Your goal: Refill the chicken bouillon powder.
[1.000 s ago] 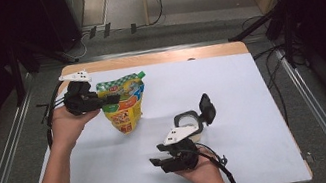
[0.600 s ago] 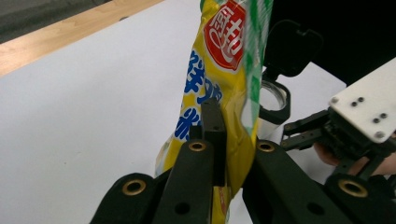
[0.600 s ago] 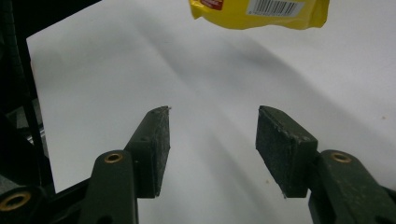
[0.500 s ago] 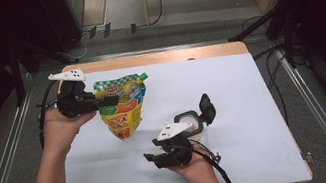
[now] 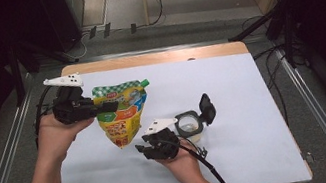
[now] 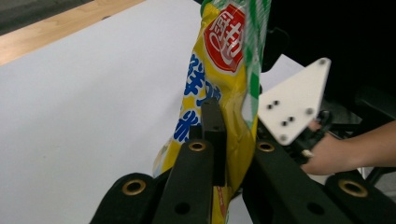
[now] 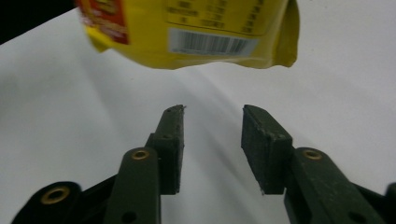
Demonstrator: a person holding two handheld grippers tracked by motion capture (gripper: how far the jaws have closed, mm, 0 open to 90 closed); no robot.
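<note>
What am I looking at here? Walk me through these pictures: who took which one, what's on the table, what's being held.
No robot here: a person holds a two-jaw tool in each hand. The wide picture comes from a camera above the white-covered table. The other two come from cameras riding on each tool, looking along its black jaws. The left tool grips a yellow and green printed plastic food pouch, lifted off the table. The right tool holds nothing; its jaws have just been closing, aimed at the pouch's bottom edge. A small round container with an open black lid sits on the table.

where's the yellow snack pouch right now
In the high view the yellow snack pouch hangs above the table's left half, clamped near its top by the left gripper, with the right gripper just below its bottom edge.
</note>
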